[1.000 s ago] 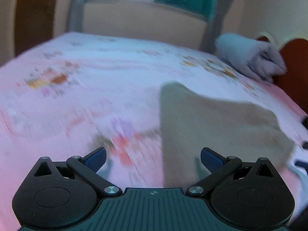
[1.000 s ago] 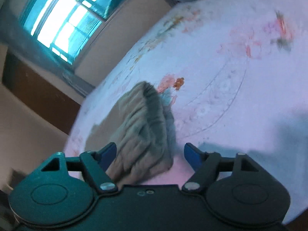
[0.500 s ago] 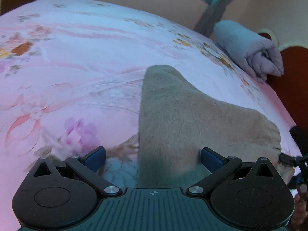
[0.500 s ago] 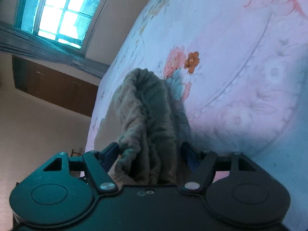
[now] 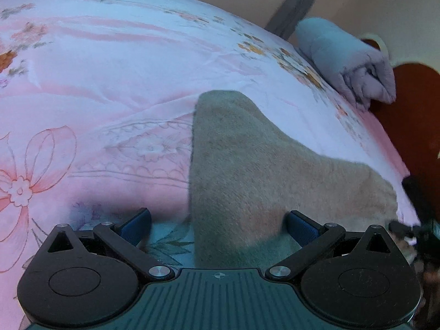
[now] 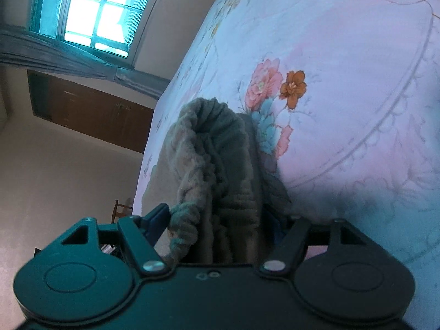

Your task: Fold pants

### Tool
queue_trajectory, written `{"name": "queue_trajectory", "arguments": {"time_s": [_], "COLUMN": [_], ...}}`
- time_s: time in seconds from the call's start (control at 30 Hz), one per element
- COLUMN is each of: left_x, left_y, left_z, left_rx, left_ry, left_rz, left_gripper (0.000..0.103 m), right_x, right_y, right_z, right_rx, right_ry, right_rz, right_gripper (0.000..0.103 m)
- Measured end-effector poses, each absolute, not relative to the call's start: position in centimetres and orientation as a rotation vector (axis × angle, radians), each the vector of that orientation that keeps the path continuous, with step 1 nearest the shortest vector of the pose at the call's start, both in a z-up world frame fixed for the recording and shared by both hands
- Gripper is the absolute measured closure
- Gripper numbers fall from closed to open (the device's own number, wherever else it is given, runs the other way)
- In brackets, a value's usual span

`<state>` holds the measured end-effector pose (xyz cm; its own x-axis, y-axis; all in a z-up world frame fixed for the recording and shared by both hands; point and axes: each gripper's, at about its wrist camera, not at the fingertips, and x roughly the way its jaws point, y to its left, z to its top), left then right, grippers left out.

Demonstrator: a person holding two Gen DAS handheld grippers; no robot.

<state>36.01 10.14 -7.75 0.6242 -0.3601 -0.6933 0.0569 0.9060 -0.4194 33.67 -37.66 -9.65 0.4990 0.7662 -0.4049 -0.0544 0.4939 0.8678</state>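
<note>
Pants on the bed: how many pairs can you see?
1. The single beige pair of pants lies on the flowered bedsheet, with its gathered waistband between the right gripper's fingers. The rolled blanket by the headboard might hide more.

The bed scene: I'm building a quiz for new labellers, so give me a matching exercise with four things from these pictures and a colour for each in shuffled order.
Things:
1. pants
2. rolled blanket
3. headboard
4. pads of the left tongs

Colours:
A. blue
B. reddish brown
C. greyish beige
D. pale lavender-grey

Pairs: 1-C, 2-D, 3-B, 4-A
</note>
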Motion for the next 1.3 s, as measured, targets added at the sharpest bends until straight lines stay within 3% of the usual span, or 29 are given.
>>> {"name": "queue_trajectory", "arguments": {"time_s": [0.4, 0.43, 0.5, 0.63, 0.77, 1.3], "left_x": [36.1, 36.1, 36.2, 36.1, 35.3, 31.3], "left_y": [8.5, 8.2, 7.8, 8.6, 9.3, 11.6], "left_z": [-7.6, -7.6, -7.4, -6.9, -6.0, 2.5], "left_rx": [-0.344, -0.333, -0.313, -0.365, -0.386, -0.369], "left_ry": [0.866, 0.860, 0.862, 0.874, 0.853, 0.679], "left_rz": [-0.354, -0.369, -0.357, -0.370, -0.382, -0.404], "left_gripper": [0.001, 0.013, 0.025, 0.055, 0.077, 0.079], "right_x": [35.3, 35.4, 35.4, 35.1, 34.1, 32.9], "right_y": [-36.5, -36.0, -35.7, -35.4, -35.0, -30.7], "right_z": [-9.4, -9.2, -9.0, -8.2, -6.6, 5.2], "right_rx": [0.856, 0.843, 0.822, 0.754, 0.721, 0.600], "right_ry": [0.976, 0.976, 0.983, 1.004, 0.970, 0.797], "right_rz": [0.632, 0.629, 0.626, 0.625, 0.634, 0.799], "right_gripper": [0.037, 0.035, 0.036, 0.054, 0.061, 0.063]}}
